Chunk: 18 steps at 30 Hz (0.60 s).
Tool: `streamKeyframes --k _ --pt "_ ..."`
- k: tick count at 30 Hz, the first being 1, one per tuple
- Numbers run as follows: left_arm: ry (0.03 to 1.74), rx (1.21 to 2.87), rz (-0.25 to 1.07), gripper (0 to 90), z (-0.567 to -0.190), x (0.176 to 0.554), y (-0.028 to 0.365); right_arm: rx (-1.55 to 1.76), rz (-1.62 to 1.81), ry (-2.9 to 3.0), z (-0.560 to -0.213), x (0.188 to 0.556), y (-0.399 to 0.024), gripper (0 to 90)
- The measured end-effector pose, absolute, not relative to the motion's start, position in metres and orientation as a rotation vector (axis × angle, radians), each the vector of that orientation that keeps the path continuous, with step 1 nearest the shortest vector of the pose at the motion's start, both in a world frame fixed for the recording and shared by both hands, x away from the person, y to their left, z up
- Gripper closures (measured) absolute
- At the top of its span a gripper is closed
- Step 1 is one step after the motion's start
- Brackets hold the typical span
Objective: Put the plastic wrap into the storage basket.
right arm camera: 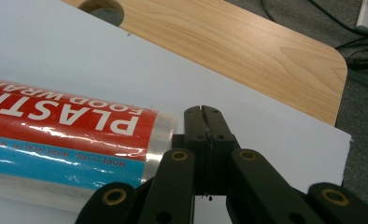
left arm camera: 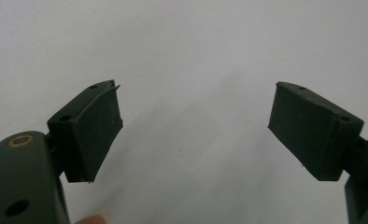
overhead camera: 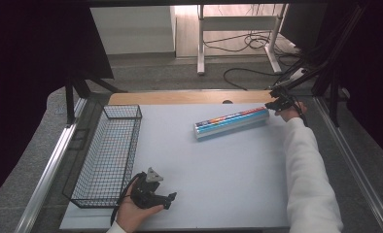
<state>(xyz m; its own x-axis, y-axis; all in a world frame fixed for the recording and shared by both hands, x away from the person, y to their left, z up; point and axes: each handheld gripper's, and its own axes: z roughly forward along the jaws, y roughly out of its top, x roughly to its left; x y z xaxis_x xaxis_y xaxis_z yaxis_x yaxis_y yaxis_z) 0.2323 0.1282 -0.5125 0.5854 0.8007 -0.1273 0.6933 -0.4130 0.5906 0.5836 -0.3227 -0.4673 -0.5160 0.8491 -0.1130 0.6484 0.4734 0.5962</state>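
A roll of plastic food wrap (overhead camera: 232, 123) with a red and blue label lies slantwise on the white board (overhead camera: 218, 184), toward the far right. My right gripper (overhead camera: 272, 104) sits just off the roll's right end, jaws pressed together with nothing between them. In the right gripper view the shut gripper (right arm camera: 203, 112) stands close beside the clear-wrapped end of the roll (right arm camera: 65, 140); whether they touch I cannot tell. My left gripper (overhead camera: 171, 198) rests low near the board's front edge, held by a hand. It is open (left arm camera: 196, 121) over bare white board, with nothing between the pads.
A black wire basket (overhead camera: 107, 155) stands along the board's left side, just left of the left gripper. Wooden tabletop (right arm camera: 247, 51) with a round hole (right arm camera: 100, 9) shows beyond the board's far edge. Cables and a desk frame (overhead camera: 238, 29) lie on the floor behind.
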Motion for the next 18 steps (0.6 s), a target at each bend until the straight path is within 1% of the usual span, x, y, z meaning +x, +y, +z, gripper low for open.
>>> streamKeyframes --k 9,18 --pt "1.179 2.209 0.225 16.8 -0.512 0.232 0.128 1.225 0.709 2.359 -0.467 0.576 -0.314 89.8" --pt "1.164 2.212 0.216 16.8 -0.512 0.232 0.129 1.157 0.744 2.389 -0.47 0.565 -0.292 89.9"
